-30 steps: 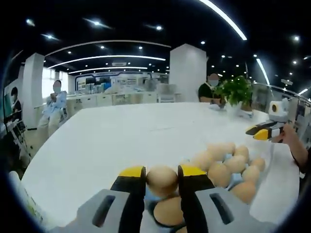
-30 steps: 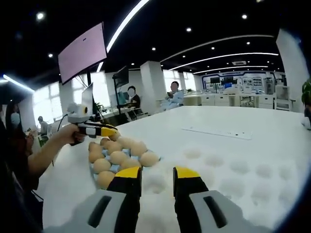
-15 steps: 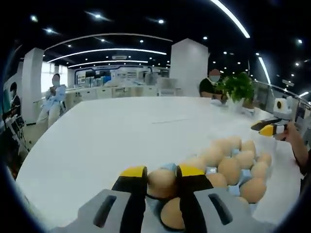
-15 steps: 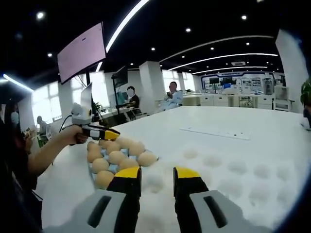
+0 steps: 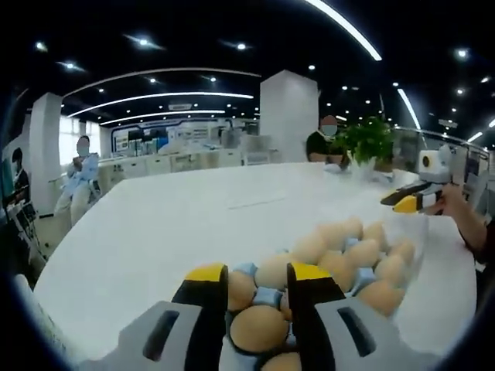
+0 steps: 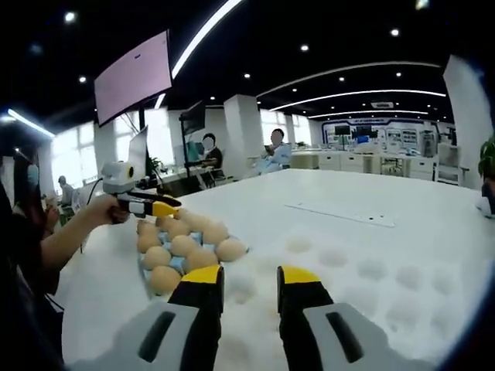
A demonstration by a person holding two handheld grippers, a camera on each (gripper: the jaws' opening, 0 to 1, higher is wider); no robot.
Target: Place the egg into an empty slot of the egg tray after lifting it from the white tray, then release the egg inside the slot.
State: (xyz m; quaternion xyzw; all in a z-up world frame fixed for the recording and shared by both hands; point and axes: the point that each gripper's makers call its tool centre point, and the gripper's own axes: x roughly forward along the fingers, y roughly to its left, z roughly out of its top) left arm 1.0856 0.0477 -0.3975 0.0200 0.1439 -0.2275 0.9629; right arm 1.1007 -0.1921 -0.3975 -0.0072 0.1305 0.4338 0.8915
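Observation:
In the left gripper view, my left gripper hangs low over the blue egg tray, which holds several tan eggs. Its jaws stand slightly apart, and an egg rests in a tray slot between and below them. Nothing is pinched at the tips. In the right gripper view, my right gripper is open and empty above the white tray with its shallow round dimples. The egg tray lies to its left, with the left gripper held over it by a hand. The right gripper also appears at far right.
Both trays sit on a large white table. A potted plant stands at its far edge. A flat white strip lies further out on the table. People sit in the background.
The egg that was pinched between the left jaws now sits down in the egg tray. The jaws have spread a little. The right gripper has barely moved.

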